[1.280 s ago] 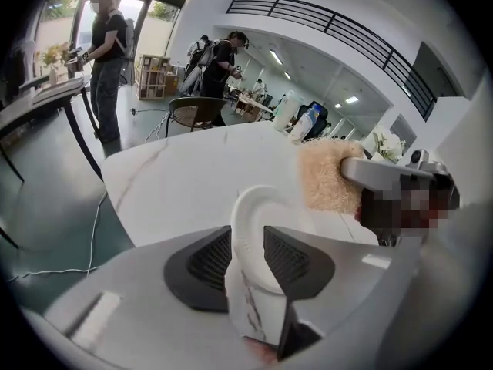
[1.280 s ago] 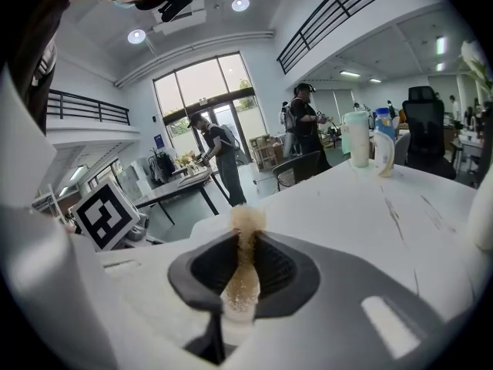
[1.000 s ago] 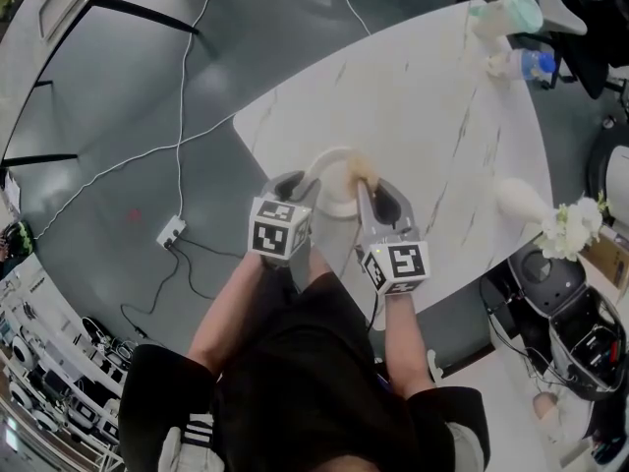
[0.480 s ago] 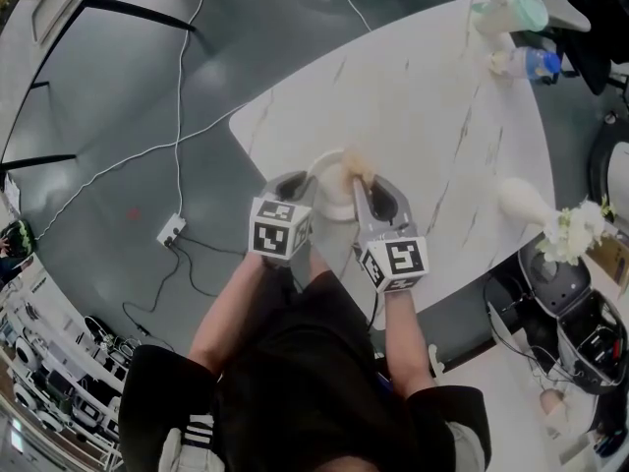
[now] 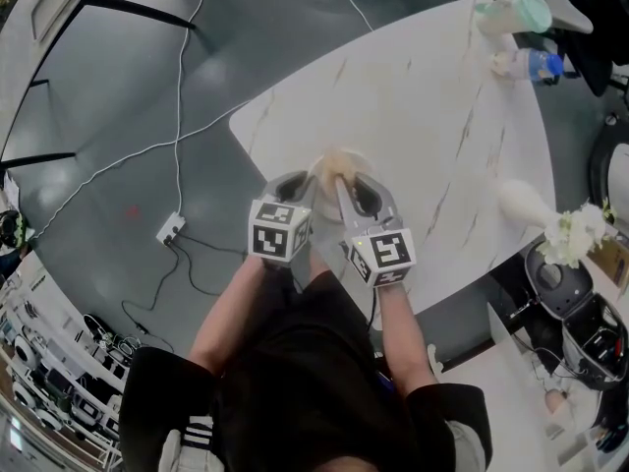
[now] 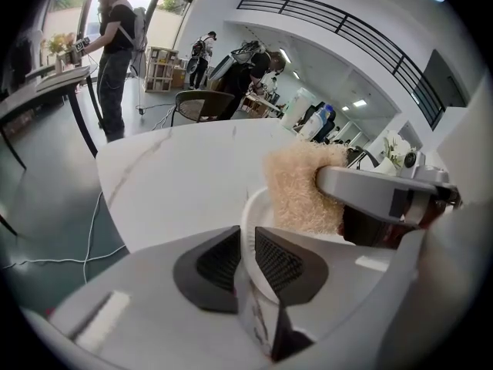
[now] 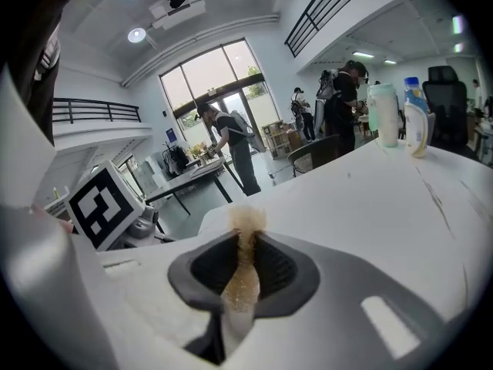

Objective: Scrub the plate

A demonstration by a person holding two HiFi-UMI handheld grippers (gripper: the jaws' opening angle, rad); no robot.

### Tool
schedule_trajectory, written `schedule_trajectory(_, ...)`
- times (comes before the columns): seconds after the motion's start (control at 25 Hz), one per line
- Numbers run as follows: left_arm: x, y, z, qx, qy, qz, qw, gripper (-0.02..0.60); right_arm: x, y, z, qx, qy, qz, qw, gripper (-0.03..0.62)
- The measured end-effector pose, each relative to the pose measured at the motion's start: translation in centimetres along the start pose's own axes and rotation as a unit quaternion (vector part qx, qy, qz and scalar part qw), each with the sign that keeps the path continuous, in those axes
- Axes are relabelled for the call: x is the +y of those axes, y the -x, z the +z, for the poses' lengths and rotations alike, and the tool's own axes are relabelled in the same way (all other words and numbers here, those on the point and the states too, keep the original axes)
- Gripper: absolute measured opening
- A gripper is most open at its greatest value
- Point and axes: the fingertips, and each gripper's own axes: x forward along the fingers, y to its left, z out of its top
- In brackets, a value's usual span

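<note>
I have the plate (image 6: 248, 214) at the near edge of the table (image 5: 423, 116), just in front of the person's body. It is white and stands up on its edge rather than lying flat, with its hollow face turned to the right. I cannot tell whether its lower rim rests on the table.

The left gripper (image 6: 246, 254) has the plate's rim between its two dark pads. Its jaws have just been closing, and both pads now press on the rim, one on each side of it.

The right gripper (image 7: 246, 241) is pinched tight on a tan, fibrous scrub sponge (image 6: 296, 191). A thin, flattened strip of it runs between the pads and a frayed tuft sticks out past the tips. The bulk of the sponge lies against the plate's hollow face, near the upper rim. I see only the sponge in the plate.

At the far end of the table stand two containers close together. One is a pale tumbler with a green lid (image 5: 511, 10). The other is a clear bottle with a blue cap (image 5: 531, 65). I cannot tell what is in either.

At the right edge of the table is a white vase (image 5: 523, 203) with white flowers (image 5: 575, 229) at its mouth.
</note>
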Motion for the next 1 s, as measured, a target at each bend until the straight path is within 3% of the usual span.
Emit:
schedule_trajectory(0.4,0.0,-0.4,-0.1,-0.007,0.003,-0.005,1.0,0.064,-0.5,-1.7,-2.1,0.036,-0.028,0.016,0.999,0.049)
schedule_trajectory(1.0,0.0,-0.3,0.2,-0.015,0.012,-0.001,0.9998,0.06,-3.5,-0.5,-2.2,0.033,-0.045,-0.018,0.998,0.049)
